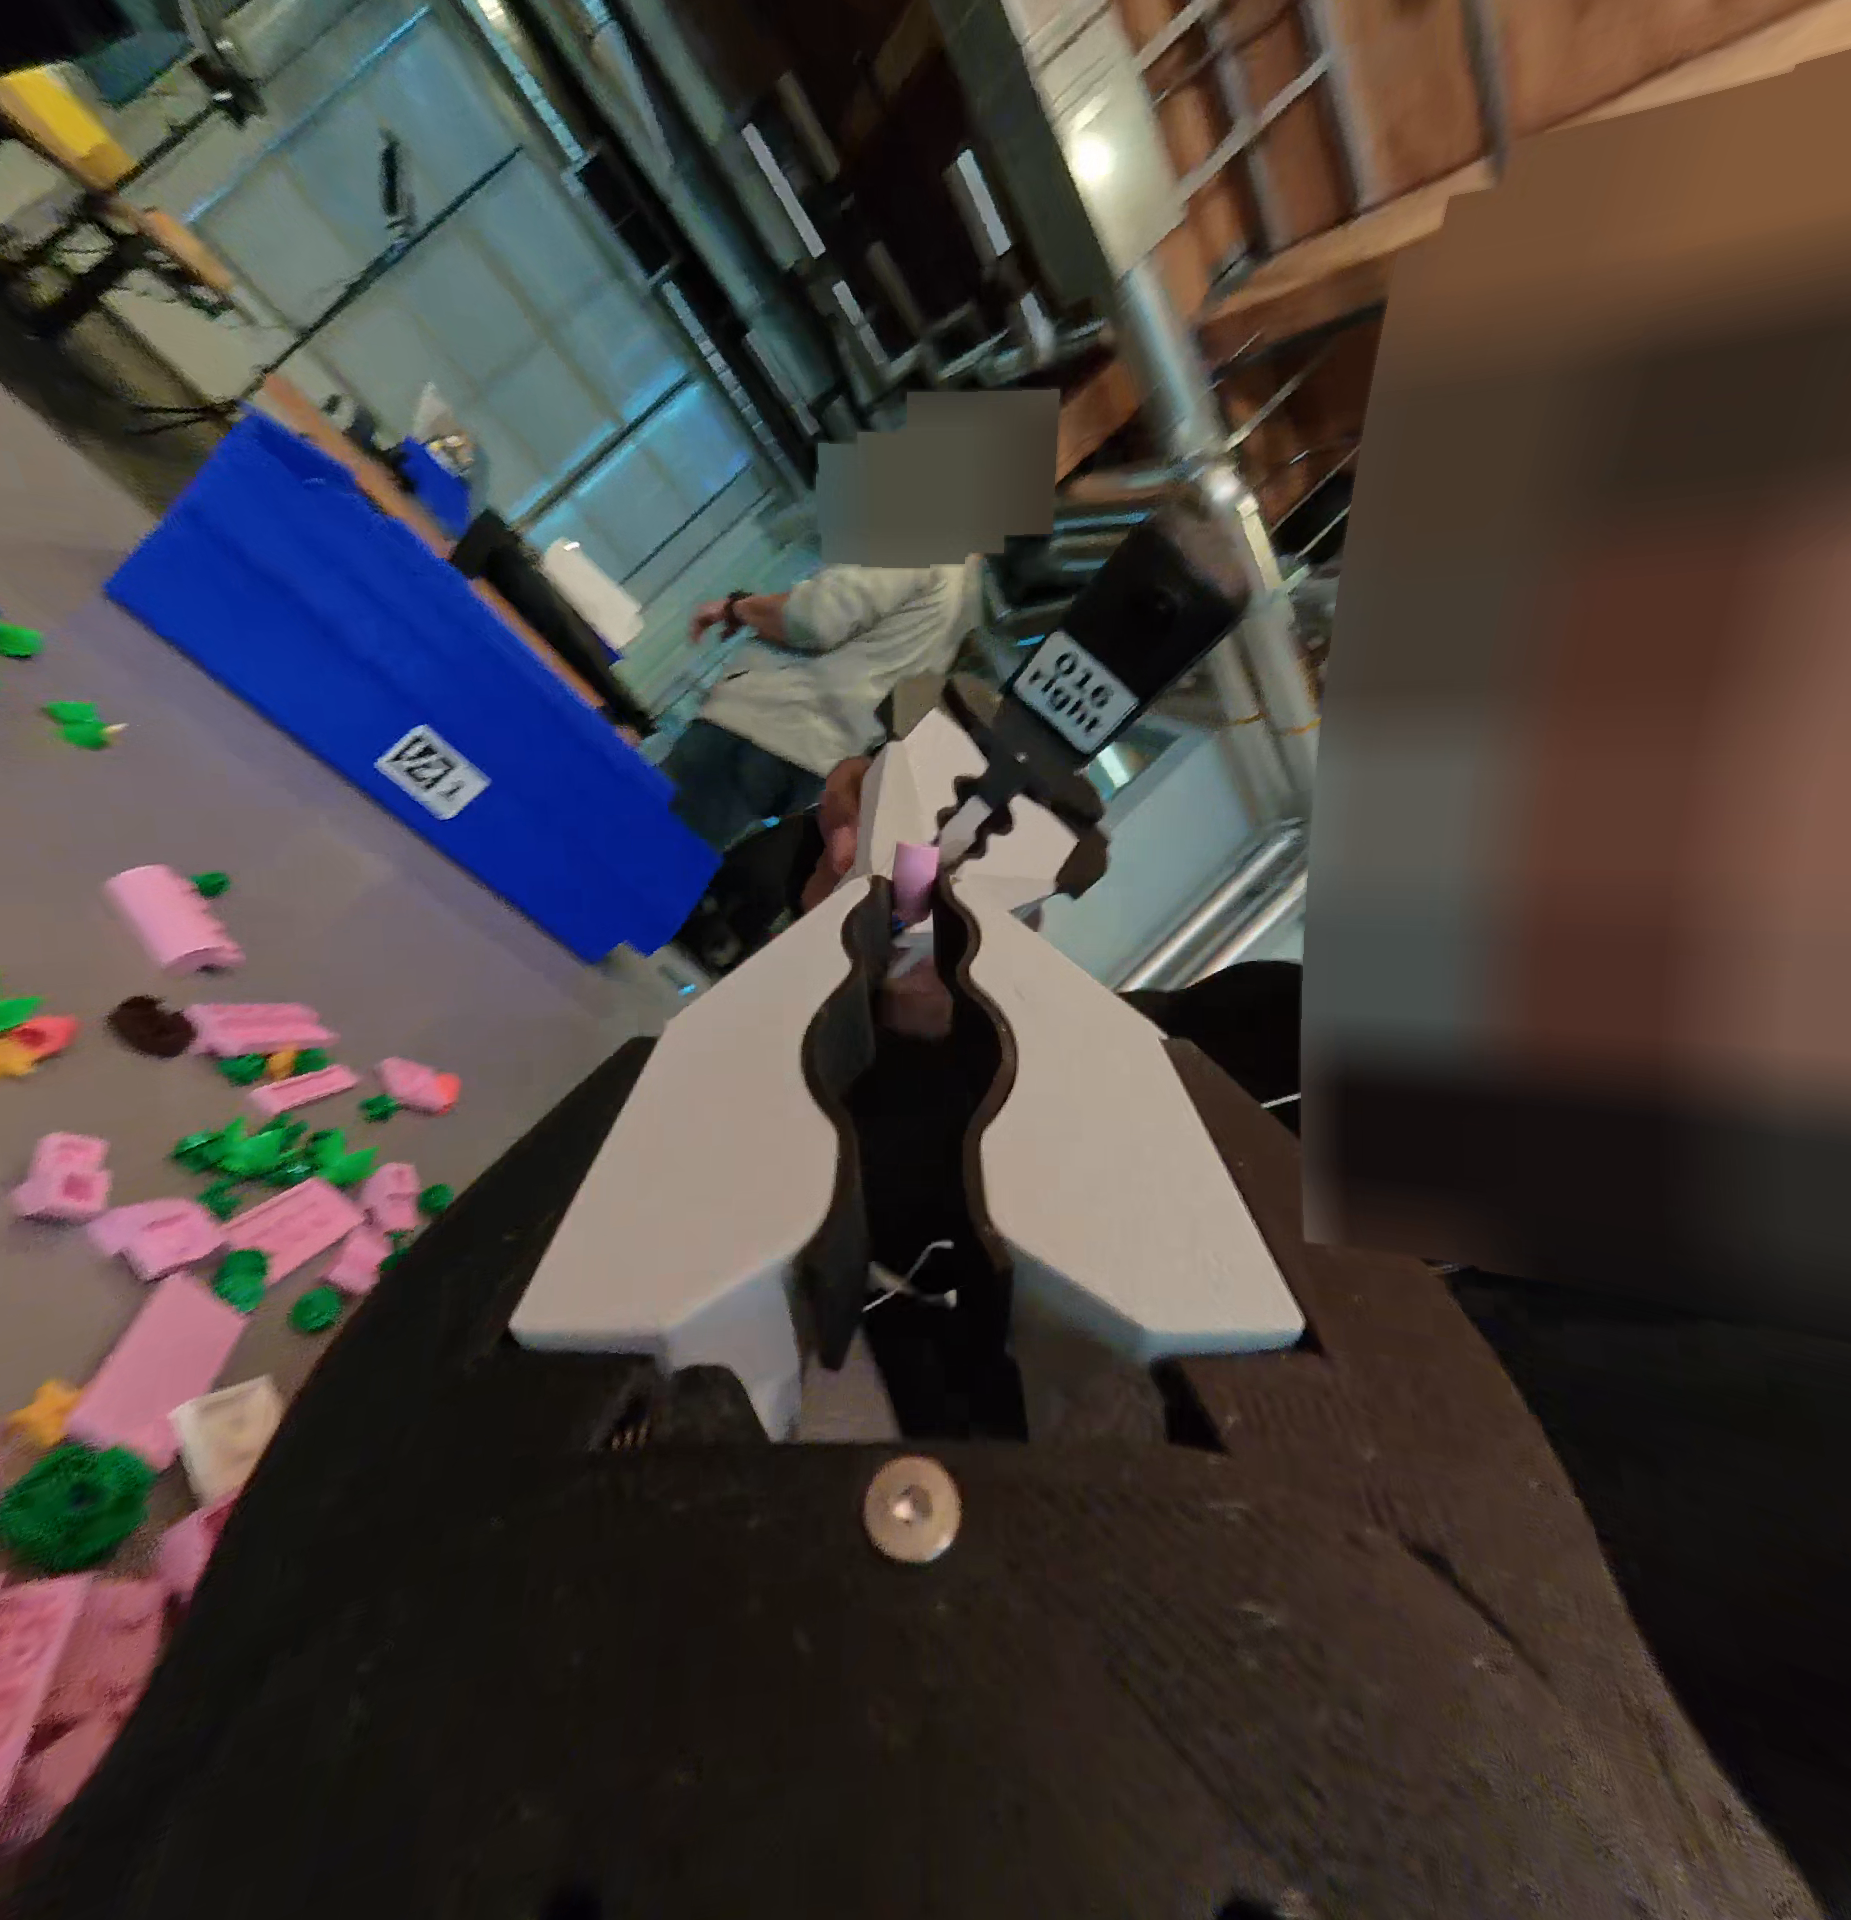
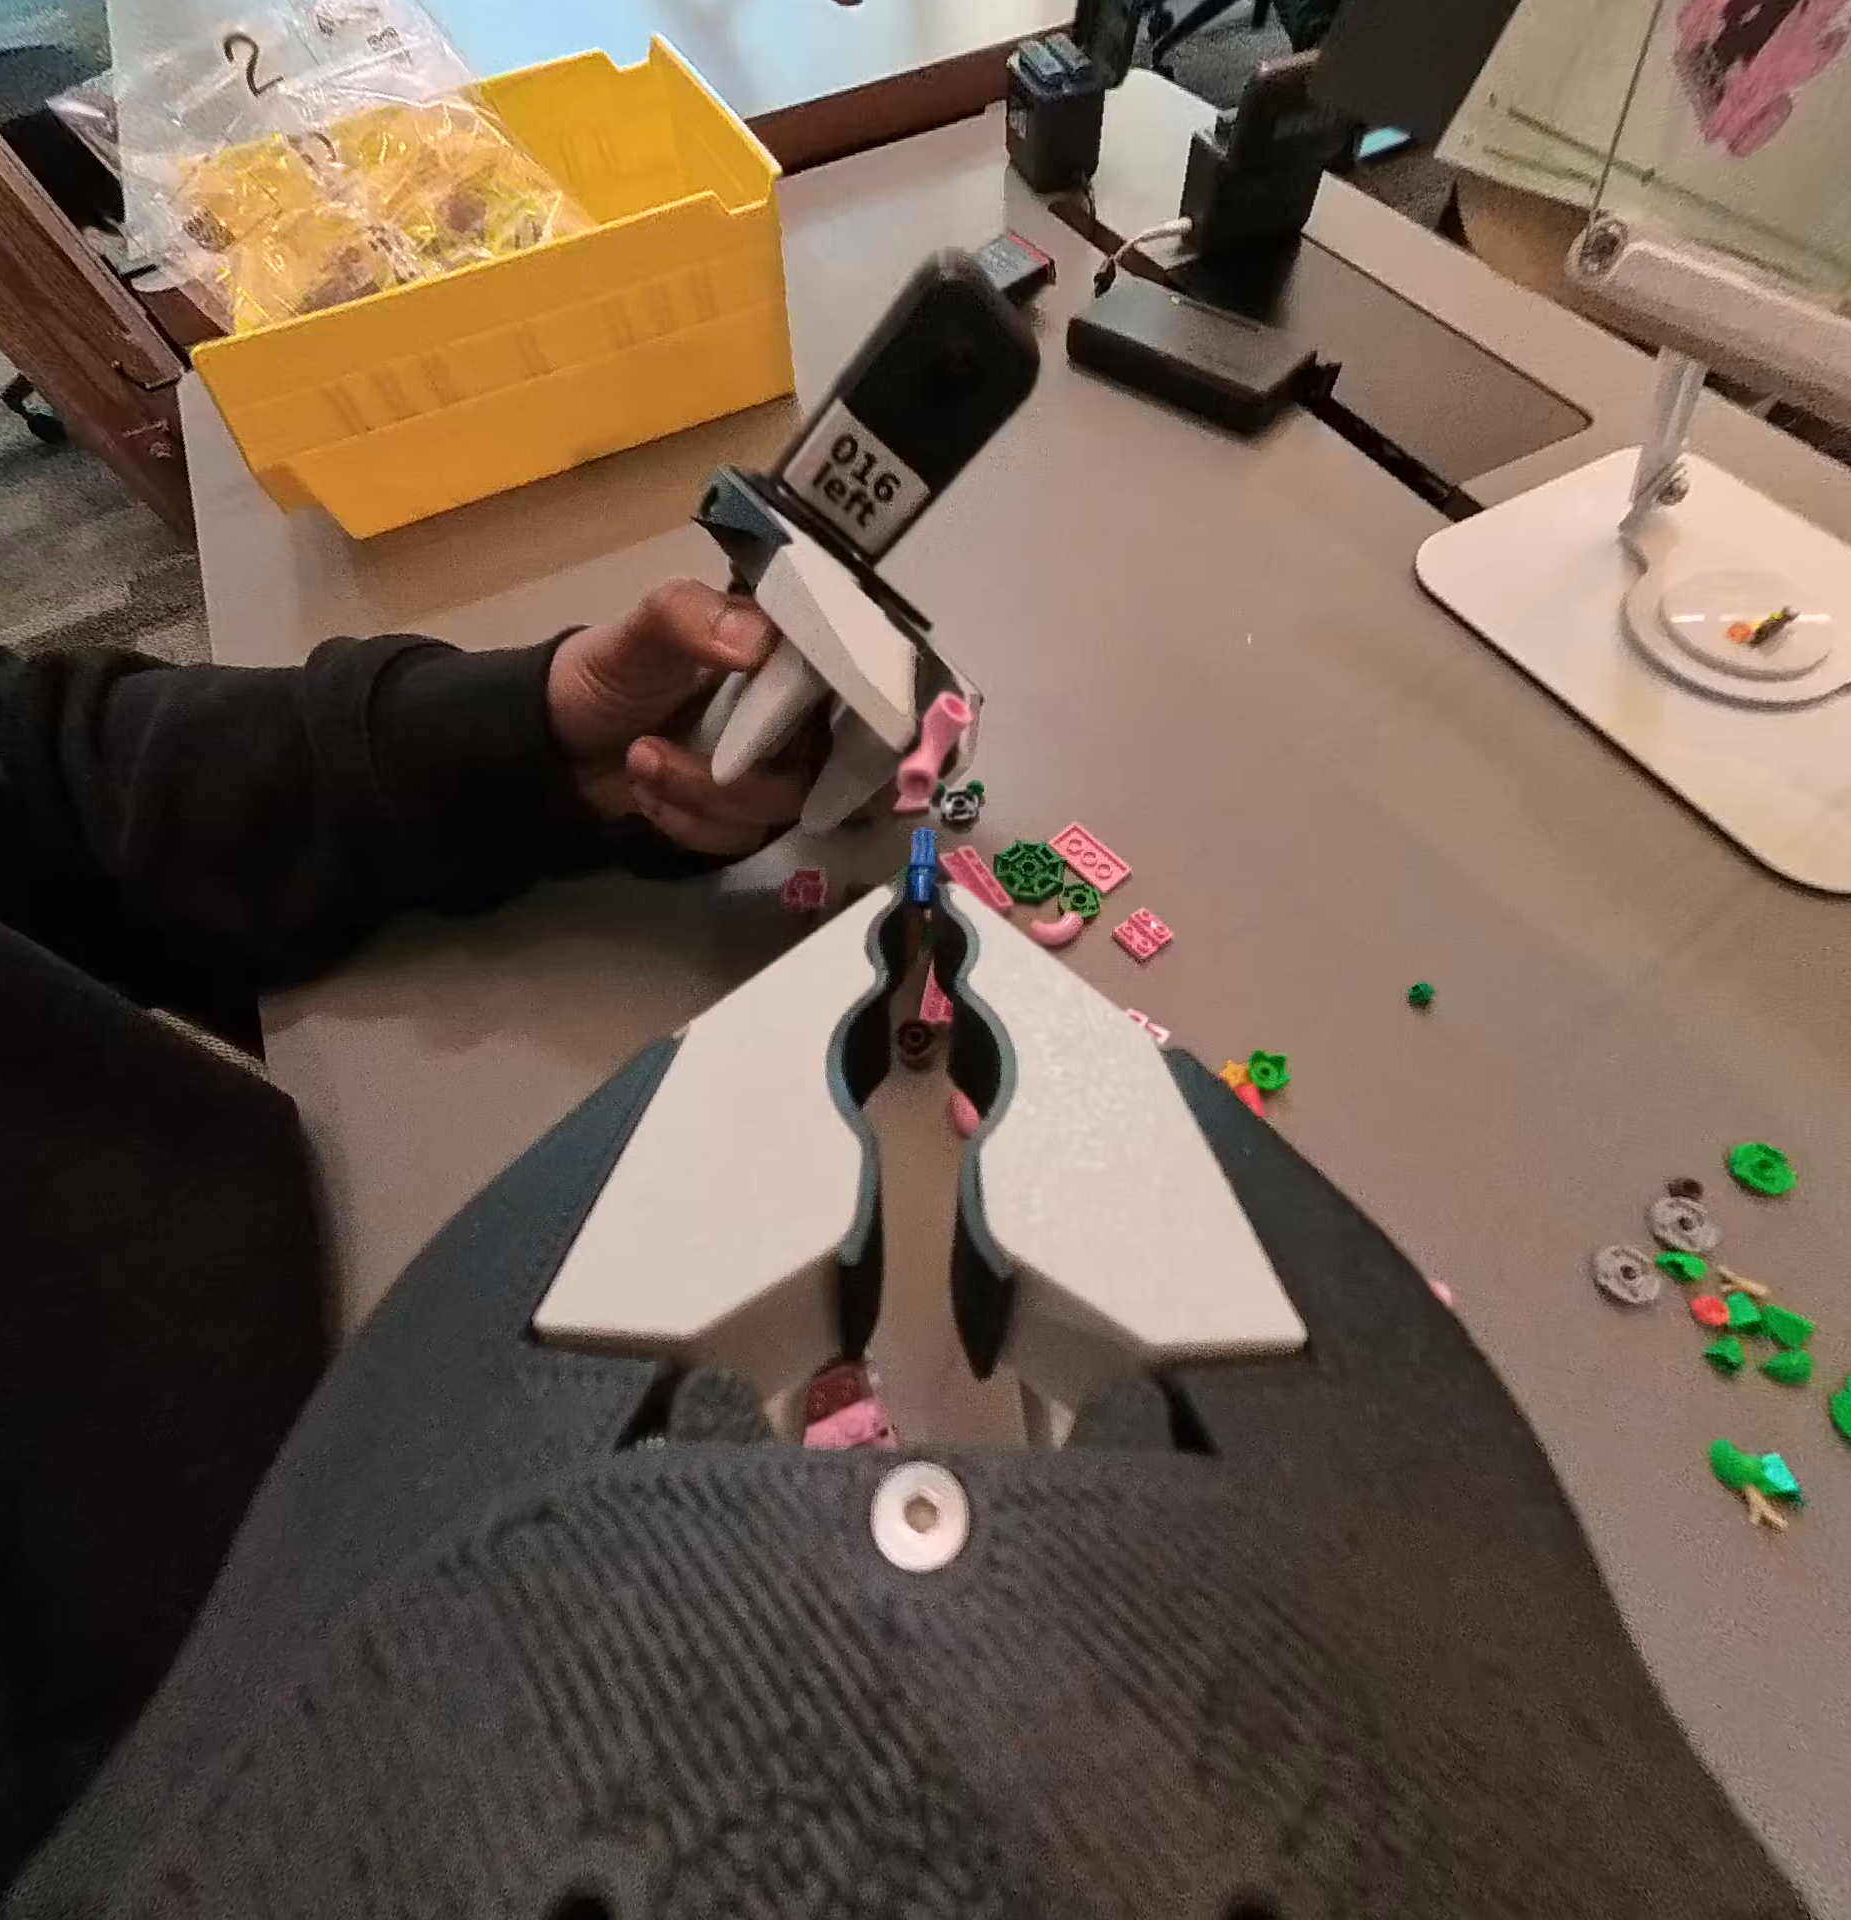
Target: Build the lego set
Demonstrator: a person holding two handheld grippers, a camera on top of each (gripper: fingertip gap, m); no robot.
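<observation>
L gripper (image 1: 913, 902) clamped on pink tube piece (image 2: 933, 750), held up off the grey table (image 2: 1264, 644). R gripper (image 2: 923, 906) pinching small blue pin (image 2: 921, 864) at tips, just below the pink piece, not touching. Loose pink plates (image 2: 1089, 858) + green bits (image 2: 1029, 864) on table beneath. Yellow bin (image 2: 505, 343) w/ bags far back-left.

A yellow bin (image 2: 505, 312) with plastic bags (image 2: 308, 156) stands at the far left of the worktop (image 2: 1264, 727). A white stand (image 2: 1679, 665) is at the right. A blue bin (image 1: 401, 686) lies farther off.
</observation>
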